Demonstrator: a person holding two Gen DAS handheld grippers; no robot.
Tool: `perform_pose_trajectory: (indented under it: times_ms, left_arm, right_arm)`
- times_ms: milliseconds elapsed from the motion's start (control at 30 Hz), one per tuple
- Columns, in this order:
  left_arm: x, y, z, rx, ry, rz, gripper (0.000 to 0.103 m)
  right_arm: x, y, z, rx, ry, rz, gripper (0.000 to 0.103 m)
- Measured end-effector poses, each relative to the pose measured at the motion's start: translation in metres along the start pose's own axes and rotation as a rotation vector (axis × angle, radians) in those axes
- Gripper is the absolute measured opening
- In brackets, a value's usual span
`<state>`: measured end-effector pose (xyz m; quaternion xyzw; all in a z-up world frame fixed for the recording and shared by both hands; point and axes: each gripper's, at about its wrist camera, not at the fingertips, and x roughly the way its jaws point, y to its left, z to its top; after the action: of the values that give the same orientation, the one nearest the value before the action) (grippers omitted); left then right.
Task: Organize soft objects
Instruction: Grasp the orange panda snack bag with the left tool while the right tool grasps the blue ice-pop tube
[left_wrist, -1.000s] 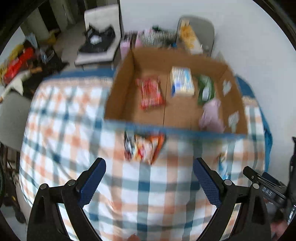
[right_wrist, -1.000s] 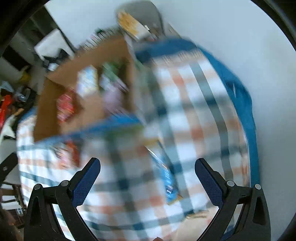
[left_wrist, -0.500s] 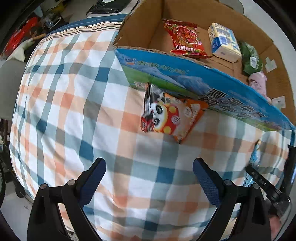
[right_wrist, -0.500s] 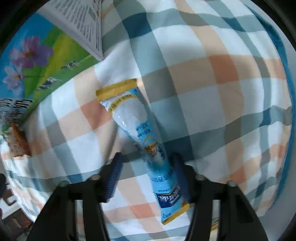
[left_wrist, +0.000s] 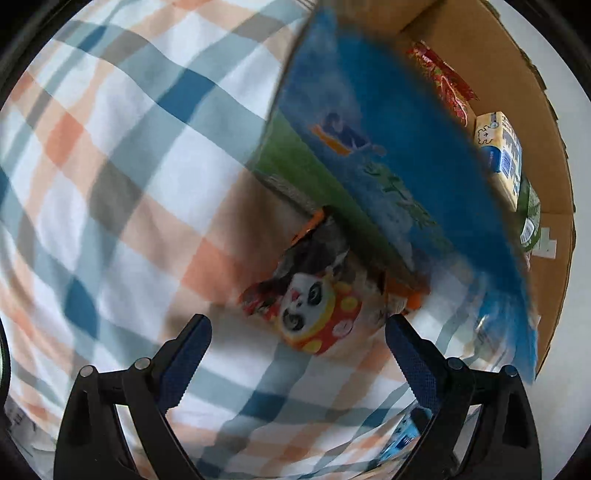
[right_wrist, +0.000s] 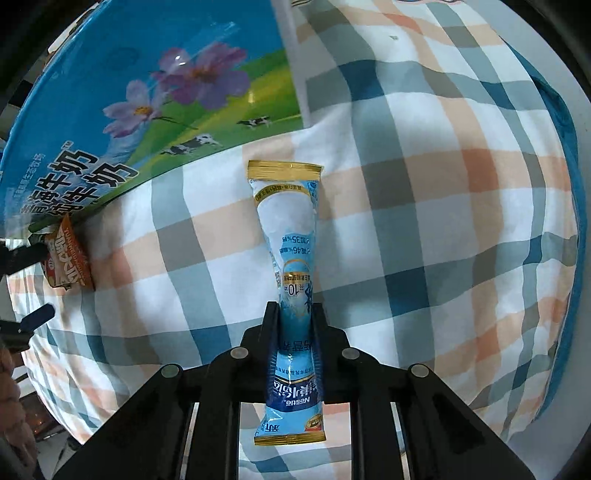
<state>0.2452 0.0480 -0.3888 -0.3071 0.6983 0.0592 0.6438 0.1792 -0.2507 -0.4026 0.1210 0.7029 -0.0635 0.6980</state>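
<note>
Left gripper (left_wrist: 297, 334): jaws spread wide, empty, hovering low over the plaid cloth (left_wrist: 110, 192). Panda snack bag (left_wrist: 314, 310) lies just ahead between the fingers, its far end tucked against the box (left_wrist: 388, 177) wall. View is blurred.

Inside the box, along the right: red packet (left_wrist: 447, 85), tissue pack (left_wrist: 500, 155), green pack (left_wrist: 530, 218). Judged partly done; those three are stowed, two items are not yet in.

Right gripper (right_wrist: 294, 332): jaws pinched narrow on the blue sachet (right_wrist: 288, 236), gripping its lower half; the gold-edged top points toward the box. Whether it is off the cloth, cannot tell.

Room: open cloth to the right of the sachet and to the cloth's edge. The box wall stands tall just left and ahead, so both items probably need lifting over that rim. The panda bag's contact with the wall leaves little space on its far side.
</note>
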Motion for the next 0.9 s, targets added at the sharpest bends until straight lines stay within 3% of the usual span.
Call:
perform_pose_trajectory:
  times_ms: [100, 167, 267, 433, 567, 733, 900]
  left_arm:
    - [0.007, 0.004, 0.0, -0.046, -0.014, -0.054, 0.096]
    - [0.007, 0.007, 0.0, -0.062, -0.038, -0.068, 0.085]
    - [0.007, 0.016, -0.002, -0.088, -0.052, -0.119, 0.076]
    - [-0.001, 0.02, -0.011, -0.043, -0.077, -0.098, 0.062]
    - [-0.018, 0.016, -0.029, 0.076, -0.122, -0.011, 0.057]
    - [-0.035, 0.0, -0.057, 0.299, -0.16, 0.122, 0.054]
    - [-0.037, -0.019, -0.103, 0.497, -0.147, 0.223, 0.053]
  right_arm:
    - [-0.005, 0.009, 0.002, -0.007, -0.004, -0.009, 0.017]
    - [-0.006, 0.014, 0.003, -0.017, -0.008, -0.019, 0.017]
    - [-0.002, 0.035, 0.005, -0.035, -0.011, -0.035, 0.017]
    - [-0.006, 0.056, 0.006, -0.057, -0.006, -0.034, 0.017]
    - [-0.01, 0.066, -0.002, -0.072, -0.007, -0.008, 0.017]
    - [-0.028, 0.085, -0.01, -0.099, -0.004, 0.055, 0.016]
    - [-0.04, 0.102, -0.025, -0.141, -0.004, 0.085, 0.016]
